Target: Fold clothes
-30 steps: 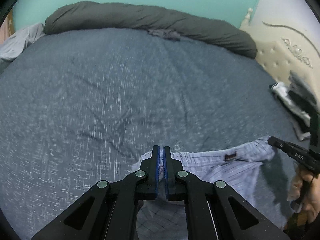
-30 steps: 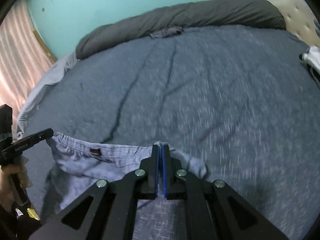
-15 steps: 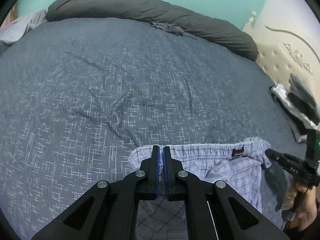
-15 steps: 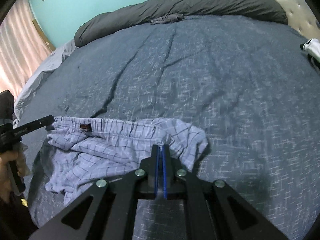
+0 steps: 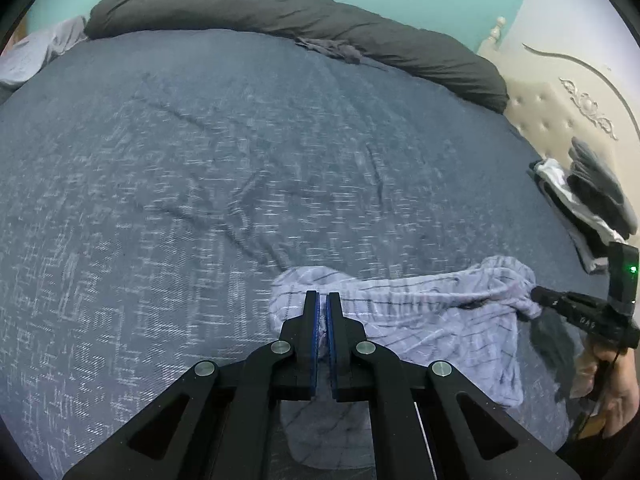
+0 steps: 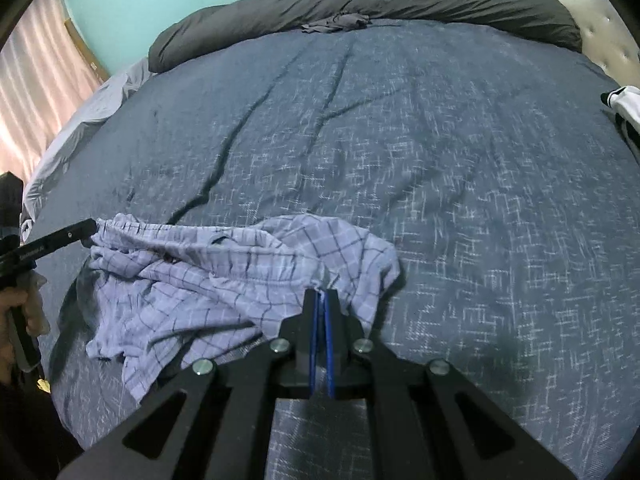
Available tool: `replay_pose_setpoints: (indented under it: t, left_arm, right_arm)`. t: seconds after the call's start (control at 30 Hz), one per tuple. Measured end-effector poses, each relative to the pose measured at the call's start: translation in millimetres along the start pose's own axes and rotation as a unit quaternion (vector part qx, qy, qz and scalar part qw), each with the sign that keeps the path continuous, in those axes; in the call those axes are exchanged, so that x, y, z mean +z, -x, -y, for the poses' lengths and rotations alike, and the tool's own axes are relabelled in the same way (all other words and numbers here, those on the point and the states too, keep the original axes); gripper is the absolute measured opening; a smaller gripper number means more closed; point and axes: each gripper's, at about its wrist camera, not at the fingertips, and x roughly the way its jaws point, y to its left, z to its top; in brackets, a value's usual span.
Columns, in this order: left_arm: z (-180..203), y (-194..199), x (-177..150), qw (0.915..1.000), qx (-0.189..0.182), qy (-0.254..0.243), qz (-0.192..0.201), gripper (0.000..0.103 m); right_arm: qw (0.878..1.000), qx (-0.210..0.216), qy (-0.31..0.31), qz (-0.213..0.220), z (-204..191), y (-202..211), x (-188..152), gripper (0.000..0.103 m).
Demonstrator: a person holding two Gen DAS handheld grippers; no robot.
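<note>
- pale lilac checked cotton: the shorts (image 6: 224, 280) lie crumpled on the blue-grey bedspread (image 6: 440, 160), waistband stretched between the two tongs.
- left gripper (image 5: 322, 300): jaws pinched together on one end of the waistband; fabric bunches just in front of and under the tips and spreads away to their right.
- right gripper (image 6: 322, 298): jaws likewise clamped narrow on the other end of the waistband; cloth fans out to the left of its tips, a loose flap folded over just ahead of them.
- seen from the left wrist, the right gripper's black tip (image 5: 560, 304) bites the far right corner of the shorts; a hand (image 5: 616, 392) grips its handle, green light lit on the body.
- seen from the right wrist, the left gripper's tip (image 6: 80, 232) meets the far left corner of the waistband.
- well ahead of both tongs: dark grey rolled duvet (image 6: 360, 4) along the far edge of the bed, a small crumpled grey garment (image 6: 336, 23) touching it.
- to the right of the left tongs: stack of folded clothes (image 5: 588, 196) near the padded headboard (image 5: 560, 108).
</note>
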Motion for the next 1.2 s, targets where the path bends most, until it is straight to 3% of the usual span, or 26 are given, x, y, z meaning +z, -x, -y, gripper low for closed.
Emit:
replay_pose_setpoints:
  t: [0.3, 0.43, 0.53, 0.7, 0.87, 0.93, 1.0, 1.07, 1.2]
  left_arm:
    - [7, 27, 0, 0.9998, -0.007, -0.005, 0.020, 0.004]
    - [-9, -2, -3, 0.9996, -0.004, 0.016, -0.023, 0.004]
    - [-10, -16, -2, 0.9994, 0.008, 0.015, -0.031, 0.004]
    - [-7, -15, 11, 0.9997, 0.022, 0.006, -0.008, 0.006]
    - [-11, -25, 12, 0.9996, 0.022, 0.015, -0.012, 0.006]
    - [-15, -24, 12, 0.9995, 0.019, 0.024, -0.007, 0.009]
    - [-19, -20, 12, 0.9992, 0.017, 0.036, 0.002, 0.022]
    - [-26, -10, 11, 0.9983, 0.015, 0.053, 0.019, 0.027]
    - [-32, 3, 9, 0.9964, 0.004, 0.076, 0.035, 0.027]
  right_arm:
    - [0.999, 0.020, 0.000, 0.031, -6, 34, 5, 0.003]
    - [1.000, 0.017, -0.007, 0.004, 0, 14, 5, 0.003]
    - [1.000, 0.006, -0.007, -0.013, 1, -4, 4, 0.003]
    - [0.999, -0.003, -0.023, 0.030, 4, 3, 16, 0.003]
    - [1.000, -0.020, -0.008, 0.018, -1, -8, 18, 0.003]
    - [1.000, -0.018, -0.012, 0.014, 2, -9, 17, 0.003]
    - [1.000, -0.011, -0.023, 0.012, 7, -8, 18, 0.003]
    - [0.999, -0.004, -0.036, 0.012, 12, -7, 19, 0.007]
    - [0.997, 0.015, -0.068, 0.028, 20, 6, 23, 0.025]
